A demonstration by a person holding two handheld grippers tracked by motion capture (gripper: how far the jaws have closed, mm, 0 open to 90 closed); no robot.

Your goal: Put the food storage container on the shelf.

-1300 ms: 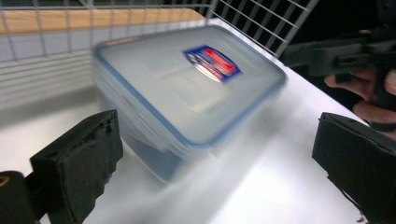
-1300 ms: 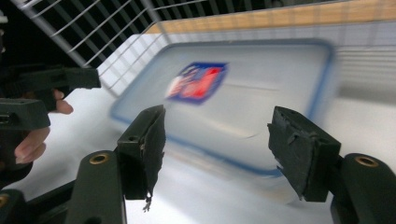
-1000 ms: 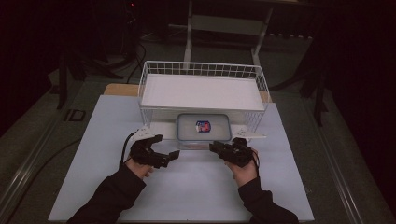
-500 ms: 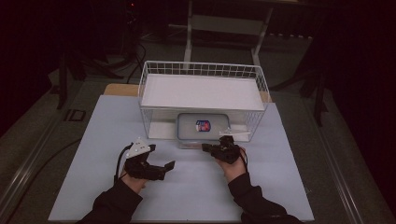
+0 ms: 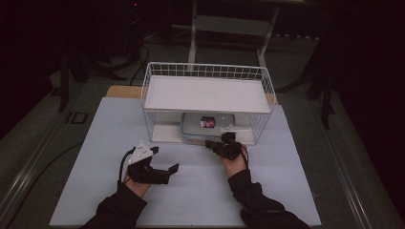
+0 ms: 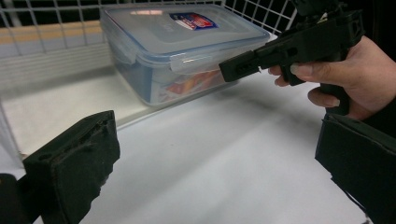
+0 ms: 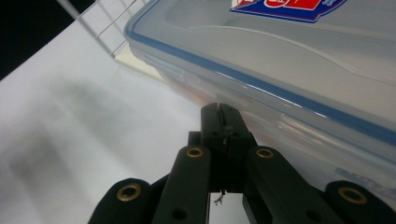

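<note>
A clear plastic food box (image 6: 187,51) with a blue-edged, clip-on lid lies flat and closed beneath the shelf of a white wire rack (image 5: 207,95), on the rack's base near its open front. A red-and-blue label (image 7: 289,7) sits on the lid's top; coloured contents show faintly through the side wall. A side clip (image 6: 198,60) is folded down along the box's long edge. The right tool (image 7: 222,114), its jaws pressed together, has its tip at the lid's rim on that front side.
</note>
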